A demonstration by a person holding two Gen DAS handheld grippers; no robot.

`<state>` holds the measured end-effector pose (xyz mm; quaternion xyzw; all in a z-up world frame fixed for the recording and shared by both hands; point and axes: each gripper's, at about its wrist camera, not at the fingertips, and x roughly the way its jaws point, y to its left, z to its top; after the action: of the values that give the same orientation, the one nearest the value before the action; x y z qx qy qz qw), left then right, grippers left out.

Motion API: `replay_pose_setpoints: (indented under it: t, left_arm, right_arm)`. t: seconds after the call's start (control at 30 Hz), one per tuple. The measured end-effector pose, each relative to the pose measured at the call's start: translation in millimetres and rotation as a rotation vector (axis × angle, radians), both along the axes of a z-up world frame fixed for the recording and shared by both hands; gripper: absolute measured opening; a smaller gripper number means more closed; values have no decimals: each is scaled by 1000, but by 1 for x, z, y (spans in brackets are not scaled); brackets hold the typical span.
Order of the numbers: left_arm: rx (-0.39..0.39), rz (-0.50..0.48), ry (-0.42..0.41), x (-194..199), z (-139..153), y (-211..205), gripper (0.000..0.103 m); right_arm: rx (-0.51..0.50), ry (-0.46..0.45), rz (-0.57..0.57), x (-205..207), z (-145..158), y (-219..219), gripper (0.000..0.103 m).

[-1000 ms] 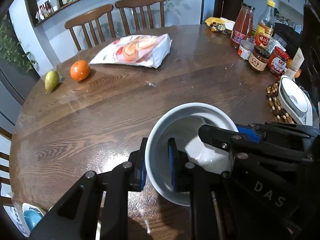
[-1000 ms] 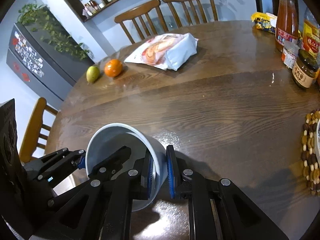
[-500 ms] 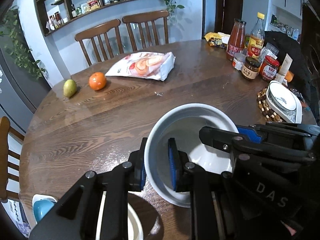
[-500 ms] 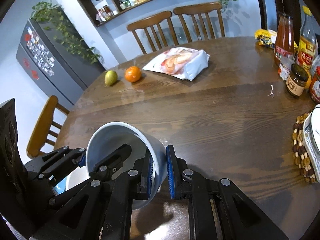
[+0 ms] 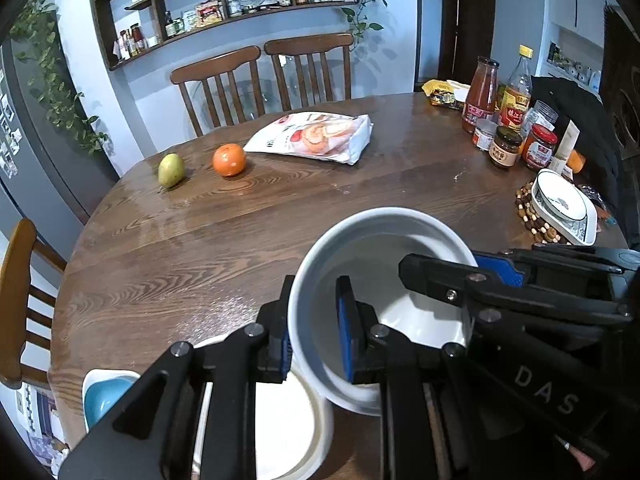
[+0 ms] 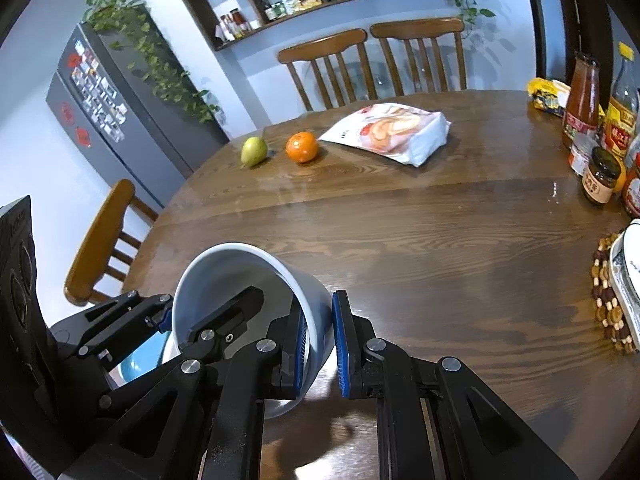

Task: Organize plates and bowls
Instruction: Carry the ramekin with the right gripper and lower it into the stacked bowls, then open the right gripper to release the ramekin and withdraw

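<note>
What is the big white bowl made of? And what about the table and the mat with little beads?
White bowl: looks like glazed ceramic; smooth, glossy, thick rim. Could be melamine.
Table: dark wood with a shiny varnish; grain lines and reflections show.
Beaded mat: seems to be wooden beads, brown and tan, strung together.

Each camera sat on its own gripper and looked forward and downward along the black fingers, which filled the lower frame at close range. The left wrist view faced across the round wooden surface toward the two chairs and the wall shelves; the other gripper intruded from its right edge. The right wrist view faced much the same way from a place further right, taking in the fridge at left. Both views shared the white bowl close up, the pear, the orange, the snack bag and the jars.
</note>
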<state>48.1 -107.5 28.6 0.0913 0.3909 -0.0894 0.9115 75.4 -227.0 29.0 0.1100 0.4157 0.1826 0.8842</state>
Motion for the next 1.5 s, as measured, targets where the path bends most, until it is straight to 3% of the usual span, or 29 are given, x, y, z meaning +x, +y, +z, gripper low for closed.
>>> replay_pose_setpoints:
  t: [0.23, 0.77, 1.2, 1.5]
  left_arm:
    - [3, 35, 29, -7, -5, 28, 16]
    - [-12, 108, 218, -12, -52, 86, 16]
    - [-42, 114, 295, -7, -71, 99, 16]
    - [-64, 105, 317, -3, -74, 102, 17]
  right_arm:
    - [-3, 19, 37, -4, -4, 30, 15]
    - [-15, 184, 133, -3, -52, 92, 15]
    - [-48, 261, 137, 2, -72, 110, 15]
    - [-95, 253, 134, 5, -70, 116, 15]
